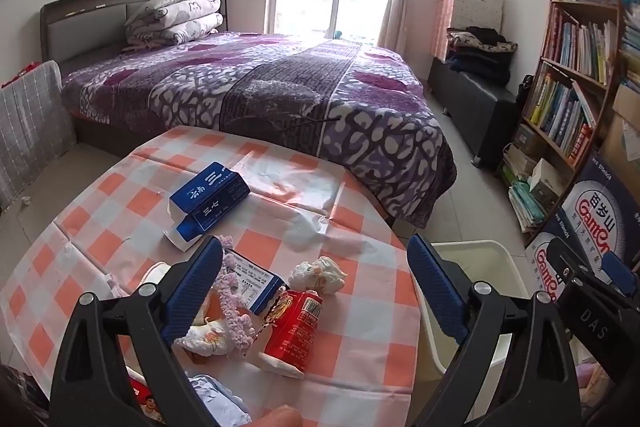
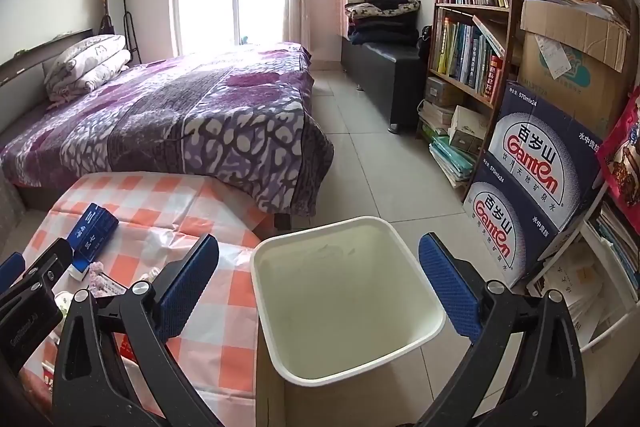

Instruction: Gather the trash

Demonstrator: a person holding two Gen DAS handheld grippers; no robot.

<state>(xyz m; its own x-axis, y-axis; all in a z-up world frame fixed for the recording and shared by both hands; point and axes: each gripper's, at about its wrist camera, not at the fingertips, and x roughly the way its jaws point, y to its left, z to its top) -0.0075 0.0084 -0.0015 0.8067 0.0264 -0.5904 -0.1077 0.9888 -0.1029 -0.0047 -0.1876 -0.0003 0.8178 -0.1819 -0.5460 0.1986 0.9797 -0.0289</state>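
Trash lies on a table under an orange-and-white checked cloth (image 1: 120, 195): a blue carton (image 1: 210, 197), a red packet (image 1: 294, 331), a crumpled tissue (image 1: 318, 275), a blue-edged printed box (image 1: 252, 281), a pink knitted strip (image 1: 232, 301) and another wad of paper (image 1: 206, 339). My left gripper (image 1: 316, 291) hangs open above the red packet and tissue, touching nothing. A white bin (image 2: 348, 291) stands beside the table's right edge, its inside bare. My right gripper (image 2: 320, 287) is open over the bin's mouth, holding nothing.
A bed with a purple cover (image 1: 256, 87) runs behind the table. A bookshelf (image 2: 472, 27) and stacked water cartons (image 2: 536, 183) line the right wall, with tiled floor (image 2: 372, 163) between. A black bench (image 2: 384, 71) holds folded clothes.
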